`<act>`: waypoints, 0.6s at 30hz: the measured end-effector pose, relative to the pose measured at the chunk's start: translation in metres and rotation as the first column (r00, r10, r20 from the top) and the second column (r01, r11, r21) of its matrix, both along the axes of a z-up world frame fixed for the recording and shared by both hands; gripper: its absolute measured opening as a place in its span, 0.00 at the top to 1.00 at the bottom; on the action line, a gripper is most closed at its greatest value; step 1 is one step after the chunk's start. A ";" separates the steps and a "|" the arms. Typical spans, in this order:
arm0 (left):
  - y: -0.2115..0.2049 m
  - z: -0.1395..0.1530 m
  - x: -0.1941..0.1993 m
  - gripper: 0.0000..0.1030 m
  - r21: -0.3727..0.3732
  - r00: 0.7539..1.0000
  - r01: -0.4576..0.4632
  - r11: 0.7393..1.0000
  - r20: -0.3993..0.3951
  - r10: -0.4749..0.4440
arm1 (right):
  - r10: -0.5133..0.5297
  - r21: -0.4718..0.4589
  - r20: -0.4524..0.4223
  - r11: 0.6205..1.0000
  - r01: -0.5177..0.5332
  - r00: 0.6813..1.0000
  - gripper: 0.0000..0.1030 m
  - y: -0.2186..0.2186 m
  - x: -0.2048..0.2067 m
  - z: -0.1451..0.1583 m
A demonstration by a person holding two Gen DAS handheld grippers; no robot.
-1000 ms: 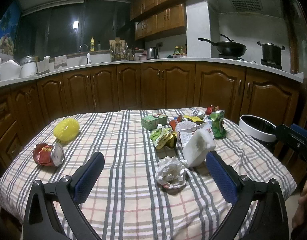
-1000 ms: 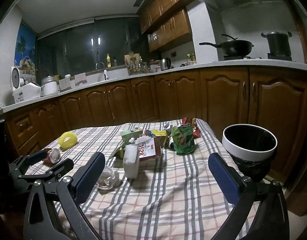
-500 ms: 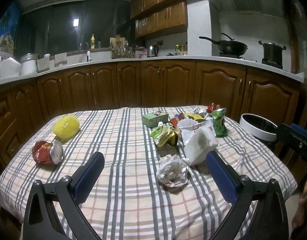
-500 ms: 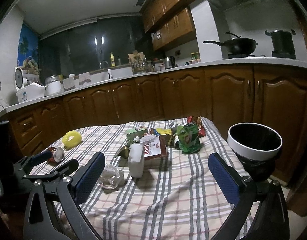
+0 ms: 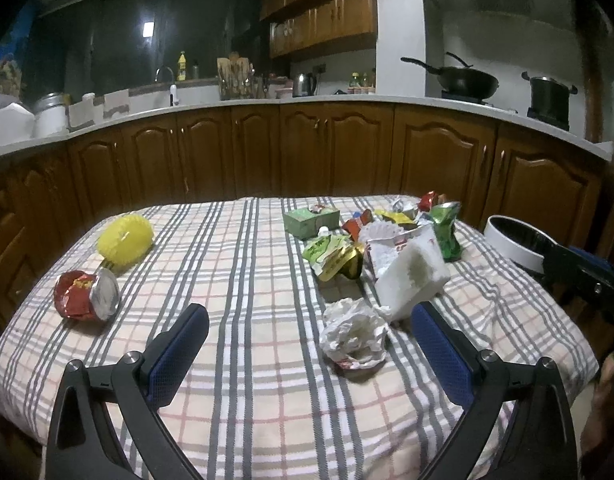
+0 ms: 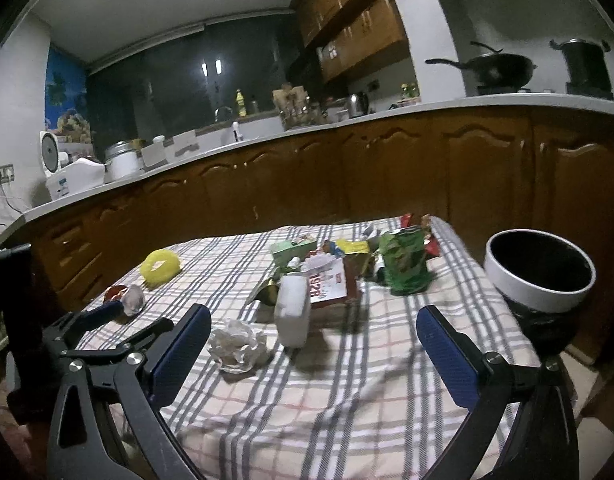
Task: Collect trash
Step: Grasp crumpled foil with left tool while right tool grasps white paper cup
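The left hand-held gripper [image 5: 310, 344] hangs over the near edge of the desk [image 5: 247, 280], jaws wide with nothing between them. Just beyond its right finger lies a crumpled paper wad [image 5: 355, 334], touching a white foam block [image 5: 413, 276]. The right hand-held gripper [image 6: 313, 338] also hangs spread wide and empty over the near edge, toward the right corner.

Behind the foam block a pile of trash sits toward the far right corner: a red-and-white carton [image 6: 331, 286], yellow-green pouches [image 5: 333, 254], a green box [image 5: 311, 220] and a green bag [image 5: 447, 230]. Near the left edge lies a crushed red can [image 5: 87, 296], with a yellow ball [image 5: 125, 238] just behind it.

Off the right edge stands a white-rimmed bin [image 6: 541, 276] with a black liner.
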State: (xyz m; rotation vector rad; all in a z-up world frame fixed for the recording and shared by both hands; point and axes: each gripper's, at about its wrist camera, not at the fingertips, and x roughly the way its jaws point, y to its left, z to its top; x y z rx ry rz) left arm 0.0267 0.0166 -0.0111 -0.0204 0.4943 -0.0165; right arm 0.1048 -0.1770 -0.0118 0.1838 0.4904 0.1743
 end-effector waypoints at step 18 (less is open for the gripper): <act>0.006 -0.027 0.069 0.28 -0.064 0.977 0.075 0.995 -0.194 -0.086 | 0.158 0.164 -0.214 0.979 -0.124 0.964 0.48 0.014 0.097 -0.054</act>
